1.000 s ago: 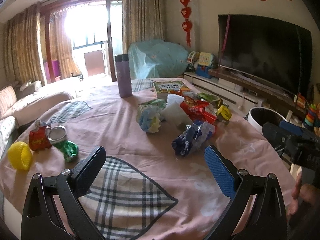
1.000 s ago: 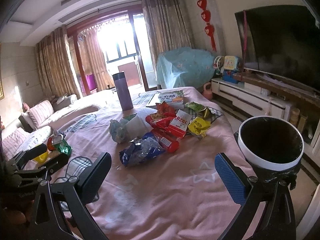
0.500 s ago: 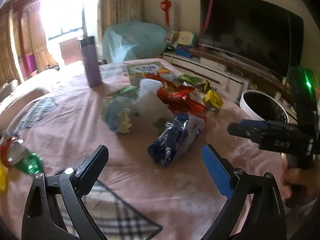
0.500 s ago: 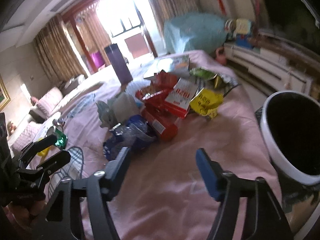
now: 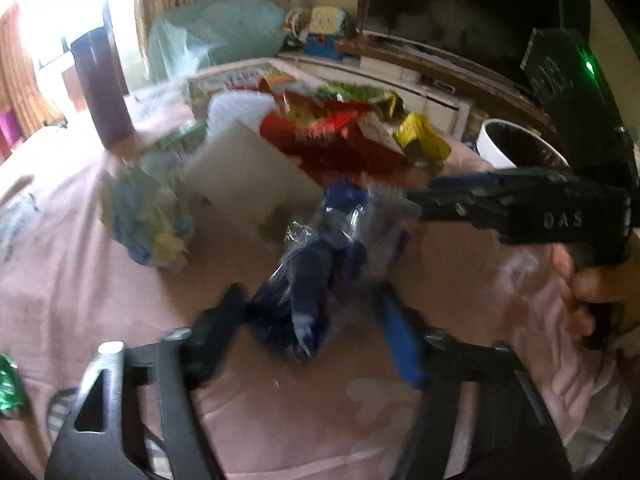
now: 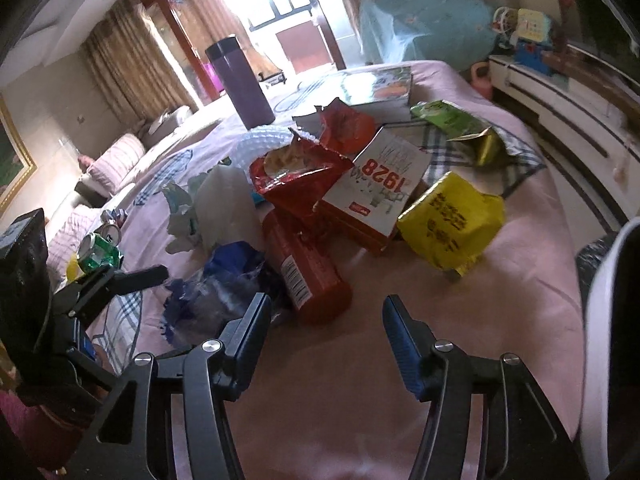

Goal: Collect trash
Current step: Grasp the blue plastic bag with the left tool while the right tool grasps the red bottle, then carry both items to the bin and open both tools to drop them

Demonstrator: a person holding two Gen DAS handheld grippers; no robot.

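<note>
Left wrist view: the closing left gripper (image 5: 310,322) straddles the blue wrapper (image 5: 308,280) (pads not yet pressing). Right gripper (image 6: 324,322), also closing, grasps nothing, the red tube (image 6: 306,268) just ahead; blur hides details.

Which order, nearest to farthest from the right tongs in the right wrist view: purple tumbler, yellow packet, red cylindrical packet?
1. Red cylindrical packet: just ahead of the right tongs, slightly left.
2. Yellow packet: further ahead, to the right.
3. Purple tumbler: standing at the far side of the table, left.
</note>
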